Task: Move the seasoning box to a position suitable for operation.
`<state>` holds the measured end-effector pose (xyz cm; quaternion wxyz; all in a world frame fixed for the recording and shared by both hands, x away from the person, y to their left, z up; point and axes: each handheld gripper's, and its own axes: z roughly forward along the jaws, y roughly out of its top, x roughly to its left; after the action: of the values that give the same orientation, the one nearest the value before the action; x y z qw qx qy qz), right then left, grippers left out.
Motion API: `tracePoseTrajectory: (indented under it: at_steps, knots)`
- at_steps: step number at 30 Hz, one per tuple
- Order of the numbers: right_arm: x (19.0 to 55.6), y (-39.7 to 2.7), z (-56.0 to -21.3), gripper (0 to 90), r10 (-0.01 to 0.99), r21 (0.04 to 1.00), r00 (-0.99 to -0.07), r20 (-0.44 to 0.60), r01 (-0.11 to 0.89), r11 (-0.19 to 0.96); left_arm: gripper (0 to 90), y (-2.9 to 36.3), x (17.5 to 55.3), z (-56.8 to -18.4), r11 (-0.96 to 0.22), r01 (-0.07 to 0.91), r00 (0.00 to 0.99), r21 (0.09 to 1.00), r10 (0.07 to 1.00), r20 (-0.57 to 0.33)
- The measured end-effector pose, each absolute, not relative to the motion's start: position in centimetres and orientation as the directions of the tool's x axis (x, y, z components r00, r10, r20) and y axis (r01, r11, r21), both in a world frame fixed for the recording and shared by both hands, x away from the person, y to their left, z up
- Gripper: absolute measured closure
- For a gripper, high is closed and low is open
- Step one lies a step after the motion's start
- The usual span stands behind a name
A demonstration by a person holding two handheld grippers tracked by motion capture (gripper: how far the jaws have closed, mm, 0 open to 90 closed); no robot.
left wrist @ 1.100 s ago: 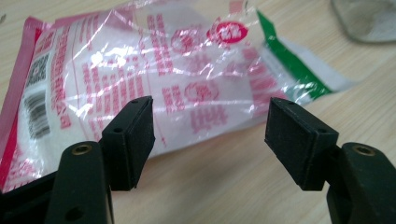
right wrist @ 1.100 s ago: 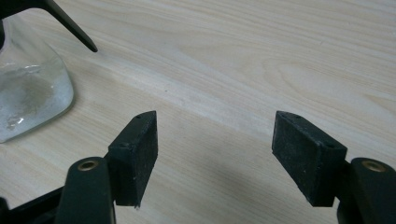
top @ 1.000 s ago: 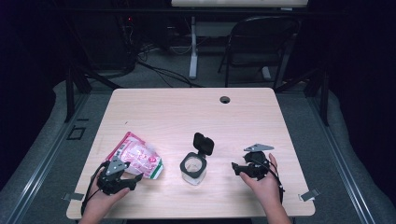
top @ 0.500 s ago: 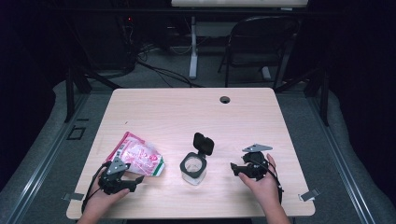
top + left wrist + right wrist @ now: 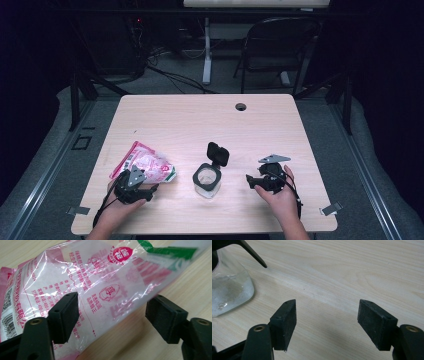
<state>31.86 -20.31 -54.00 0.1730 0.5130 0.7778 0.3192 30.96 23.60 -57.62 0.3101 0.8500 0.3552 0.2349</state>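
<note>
Pink bag (image 5: 100, 287) just beyond wide-spread left gripper (image 5: 112, 315)

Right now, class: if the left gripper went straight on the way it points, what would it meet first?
Most likely the pink plastic bag: it lies directly ahead of the open left gripper, its edge already between the jaws. Whether it touches either jaw is unclear.

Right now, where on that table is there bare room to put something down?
The whole far half of the table, up to the round hole, is bare. The near edge is crowded: pink bag at left, open jar in the middle, a gripper each side.
</note>
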Motion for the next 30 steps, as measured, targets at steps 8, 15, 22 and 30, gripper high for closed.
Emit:
tracePoseTrajectory:
  at_steps: [8, 15, 22, 30]
  knots:
    - [31.8, -20.4, -54.0, 31.2, 0.909, 0.675, -0.413, 0.060, 0.688, 0.268, 38.4, 23.8, 31.3, -57.6, -0.535, 0.478, 0.618, 0.697, 0.769, 0.166]
    - [31.9, -20.3, -54.1, 31.2, 0.909, 0.675, -0.411, 0.063, 0.688, 0.265, 52.9, 23.2, 31.9, -57.5, -0.551, 0.491, 0.617, 0.675, 0.767, 0.177]
    - [32.0, -20.4, -54.2, 31.2, 0.910, 0.672, -0.410, 0.068, 0.693, 0.262, 56.0, 22.5, 32.5, -57.5, -0.560, 0.496, 0.625, 0.663, 0.761, 0.175]
    - [32.0, -20.4, -54.2, 31.8, 0.912, 0.676, -0.405, 0.064, 0.690, 0.259, 63.1, 23.0, 33.1, -57.5, -0.528, 0.512, 0.640, 0.677, 0.761, 0.109]
